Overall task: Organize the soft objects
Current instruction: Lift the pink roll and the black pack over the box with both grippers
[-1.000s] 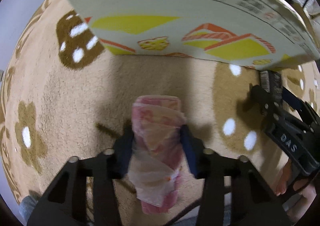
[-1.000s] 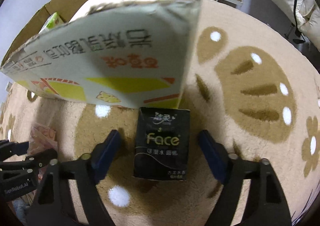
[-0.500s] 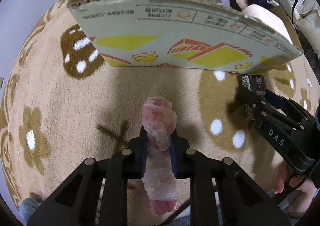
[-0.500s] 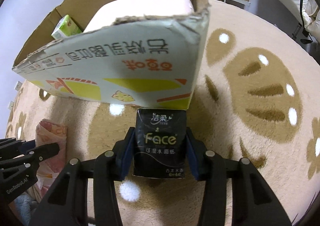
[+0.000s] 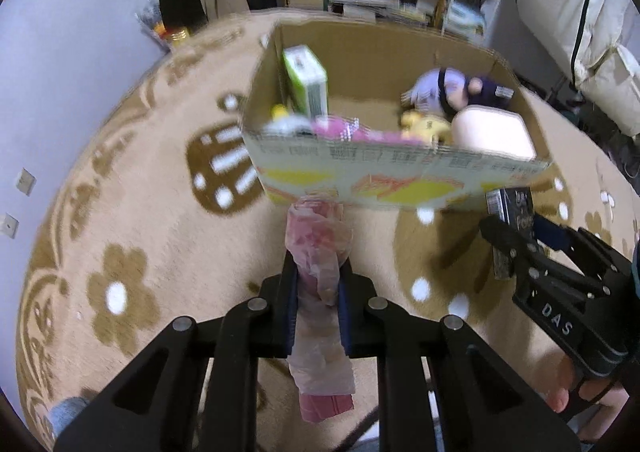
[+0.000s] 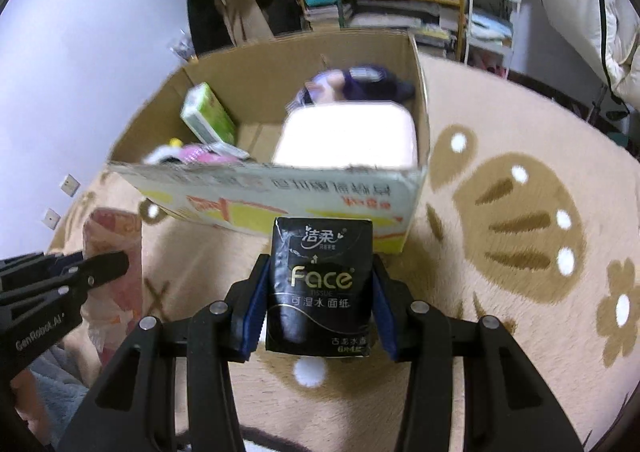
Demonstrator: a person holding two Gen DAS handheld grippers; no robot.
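Both claws higher — pink roll; tissue pack

A beige carpet patterned with brown flowers and white dots covers the floor. A cardboard box sits directly on it. Behind the box, past the carpet's far edge, shelves stand, apparently on bare floor, though blur makes that uncertain.
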